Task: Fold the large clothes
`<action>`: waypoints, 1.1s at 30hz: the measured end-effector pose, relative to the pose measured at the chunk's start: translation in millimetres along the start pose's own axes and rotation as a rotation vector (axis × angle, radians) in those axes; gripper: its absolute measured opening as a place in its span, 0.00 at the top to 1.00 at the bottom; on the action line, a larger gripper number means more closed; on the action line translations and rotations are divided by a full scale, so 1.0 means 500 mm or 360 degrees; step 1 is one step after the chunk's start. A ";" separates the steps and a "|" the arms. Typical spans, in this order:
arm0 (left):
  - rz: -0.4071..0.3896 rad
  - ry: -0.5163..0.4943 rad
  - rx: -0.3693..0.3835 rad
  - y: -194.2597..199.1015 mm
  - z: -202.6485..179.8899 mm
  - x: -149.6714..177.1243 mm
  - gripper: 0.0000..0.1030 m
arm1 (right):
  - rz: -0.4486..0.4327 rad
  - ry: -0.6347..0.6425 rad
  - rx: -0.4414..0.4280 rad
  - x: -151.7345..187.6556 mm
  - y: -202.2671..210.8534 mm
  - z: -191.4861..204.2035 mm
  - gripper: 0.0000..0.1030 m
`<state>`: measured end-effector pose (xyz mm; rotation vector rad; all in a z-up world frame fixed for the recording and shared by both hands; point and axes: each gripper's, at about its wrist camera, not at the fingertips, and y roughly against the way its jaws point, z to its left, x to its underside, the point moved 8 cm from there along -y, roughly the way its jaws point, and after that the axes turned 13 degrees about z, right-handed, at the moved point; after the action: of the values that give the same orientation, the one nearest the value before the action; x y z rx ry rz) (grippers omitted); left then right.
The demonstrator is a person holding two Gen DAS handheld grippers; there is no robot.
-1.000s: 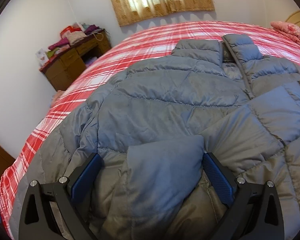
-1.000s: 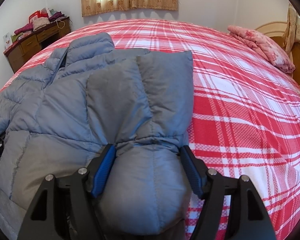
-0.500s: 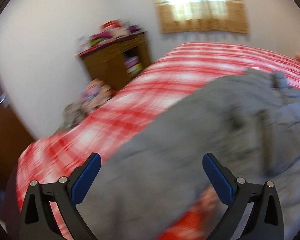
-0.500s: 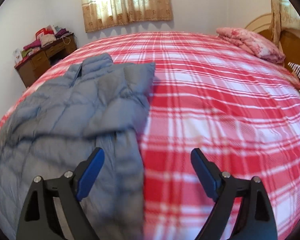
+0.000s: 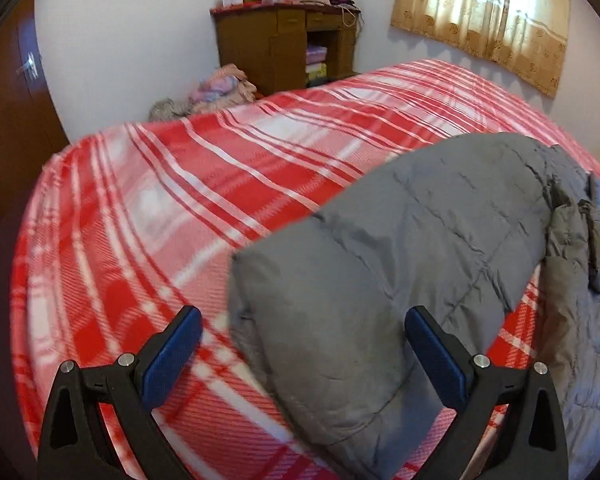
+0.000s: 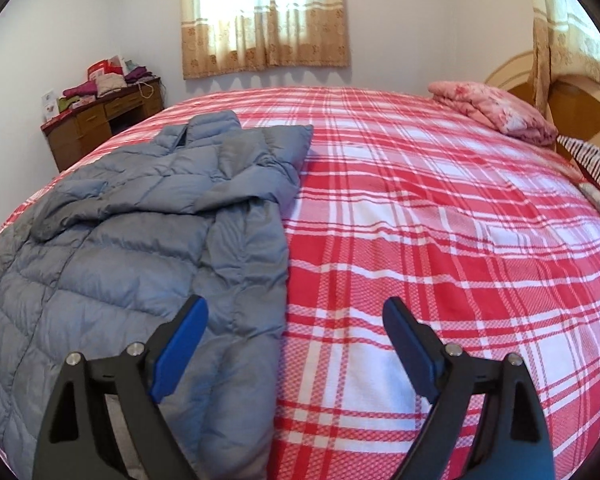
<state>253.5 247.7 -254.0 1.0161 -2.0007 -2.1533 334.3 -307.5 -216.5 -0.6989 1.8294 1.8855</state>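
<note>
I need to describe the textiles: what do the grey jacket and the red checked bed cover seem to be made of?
Puffer jacket: probably a thin synthetic shell over soft filling, with a slight sheen; stitched quilting lines and puffy sections suggest this. Plaid bedspread: looks like a woven, matte fabric, perhaps cotton; a fine woven texture shows in the red and white checks. The fibre itself cannot be confirmed.

A red plaid bedspread (image 6: 440, 240) fills most of both views. A desk (image 5: 284, 46) piled with clothes stands at upper centre of the left view. Curtains (image 6: 264, 20) hang top centre, a pink quilt (image 6: 496, 110) upper right.
</note>
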 end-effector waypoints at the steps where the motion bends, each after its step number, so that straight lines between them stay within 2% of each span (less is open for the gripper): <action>1: -0.0012 -0.0004 0.0011 -0.002 -0.004 -0.001 0.03 | -0.0006 0.0010 0.0003 0.000 0.001 0.004 0.11; 3: -0.0077 -0.0058 -0.0038 0.006 -0.020 -0.005 0.39 | -0.0017 0.0017 0.0007 0.002 0.002 0.007 0.11; 4: -0.0088 -0.0097 -0.0043 0.010 -0.026 -0.009 0.74 | -0.0025 0.0019 0.0007 0.003 0.003 0.008 0.11; 5: -0.0049 -0.0114 0.0040 0.008 -0.034 -0.013 0.85 | -0.0034 0.0018 0.0008 0.003 0.003 0.007 0.11; 7: -0.0050 -0.0091 0.0045 0.018 -0.028 -0.029 0.90 | -0.0049 0.0004 0.0014 0.002 0.003 0.001 0.11; 10: -0.0228 -0.0108 -0.0089 0.080 -0.012 -0.078 0.91 | -0.0078 -0.0042 0.0018 0.003 0.013 -0.014 0.11; 13: -0.0369 -0.0084 -0.0134 0.149 -0.001 -0.138 0.91 | -0.0098 -0.0074 0.0040 0.002 0.021 -0.039 0.11; 18: -0.0570 -0.0203 -0.0176 0.255 -0.072 -0.204 0.92 | -0.0097 -0.0147 0.0071 0.001 0.022 -0.084 0.11; 22: -0.0669 -0.0349 -0.0085 0.320 -0.197 -0.221 0.92 | -0.0099 -0.0212 0.0057 0.004 0.024 -0.112 0.11; 28: -0.0778 -0.0594 0.0060 0.382 -0.419 -0.182 0.93 | -0.0094 -0.0249 0.0040 0.013 0.022 -0.134 0.11; 33: -0.0763 -0.0797 0.0174 0.380 -0.595 -0.125 0.93 | -0.0076 -0.0307 0.0003 0.018 0.014 -0.150 0.11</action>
<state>367.8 -19.3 -43.6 1.1598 -2.2813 -2.8079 327.7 -382.8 -217.3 -0.5346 1.6794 1.8508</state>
